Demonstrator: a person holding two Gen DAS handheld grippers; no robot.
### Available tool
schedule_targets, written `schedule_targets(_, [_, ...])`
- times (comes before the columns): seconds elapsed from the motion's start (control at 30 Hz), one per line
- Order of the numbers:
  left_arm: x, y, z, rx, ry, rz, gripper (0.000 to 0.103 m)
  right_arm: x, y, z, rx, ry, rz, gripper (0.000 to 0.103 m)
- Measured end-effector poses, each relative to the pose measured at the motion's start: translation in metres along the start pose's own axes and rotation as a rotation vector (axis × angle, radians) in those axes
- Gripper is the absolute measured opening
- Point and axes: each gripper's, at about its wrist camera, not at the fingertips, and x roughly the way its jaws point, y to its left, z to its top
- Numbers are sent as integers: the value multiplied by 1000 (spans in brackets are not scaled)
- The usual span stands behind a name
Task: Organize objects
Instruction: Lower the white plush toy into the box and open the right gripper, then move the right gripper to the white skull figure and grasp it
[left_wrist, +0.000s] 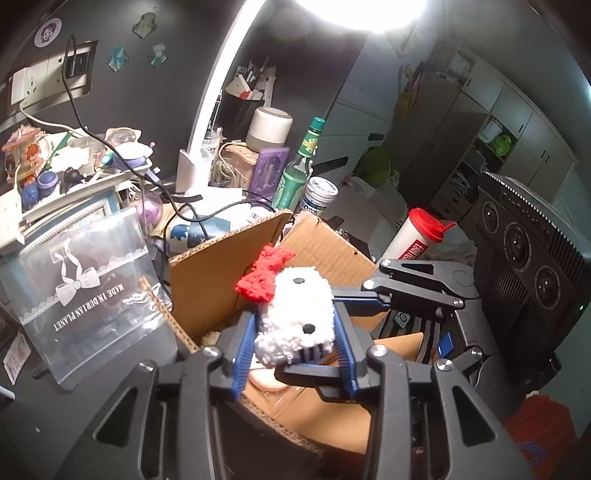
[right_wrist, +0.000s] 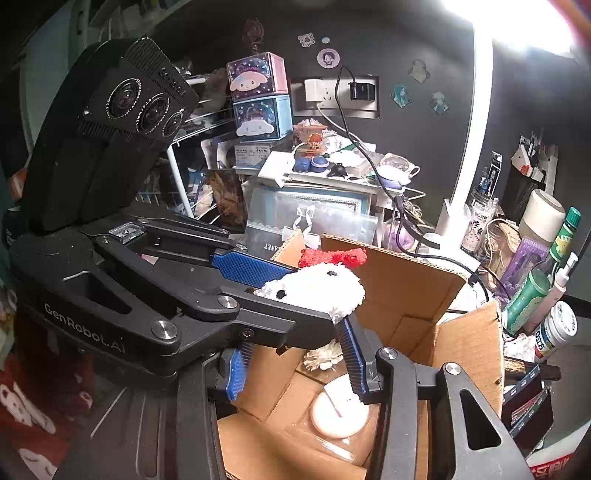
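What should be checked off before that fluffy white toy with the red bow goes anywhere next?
1. Left claw shut on the white toy: ok.
2. Right claw gripping the toy too: cannot tell. One finger touches its underside, and the left claw hides the rest.
3. Toy over the open cardboard box: ok.
4. Box flaps folded outward, mouth clear: ok.
5. Room inside: a round cream pad and a white flower lie there, with bare cardboard beside them: ok.
6. Black cable by the back flap is clear of the toy: ok.

Dark wall (right_wrist: 424, 122) w/ stickers, outlet panel (right_wrist: 334, 96); bright lamp (left_wrist: 369, 11) overhead; white cupboards (left_wrist: 517, 110) behind.
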Motion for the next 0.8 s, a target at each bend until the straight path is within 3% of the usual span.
schedule_targets(0.27, [13, -2, 1, 11, 41, 18, 39, 4, -3, -5, -11, 39, -20, 40])
schedule_targets(0.37, [18, 0, -1, 14, 49, 44, 59, 10, -4, -10, -10, 68, -37, 50])
schedule_targets(0.43, [15, 0, -2, 13, 33, 43, 73, 12, -6, -13, -14, 81, -51, 63])
schedule_targets(0.57, [1, -1, -3, 16, 0, 37, 75, 14, -8, -16, -20, 98, -62, 63])
schedule_targets(0.8, [-31, 5, -16, 8, -69, 104, 76, 7, -1, -13, -23, 70, -52, 63])
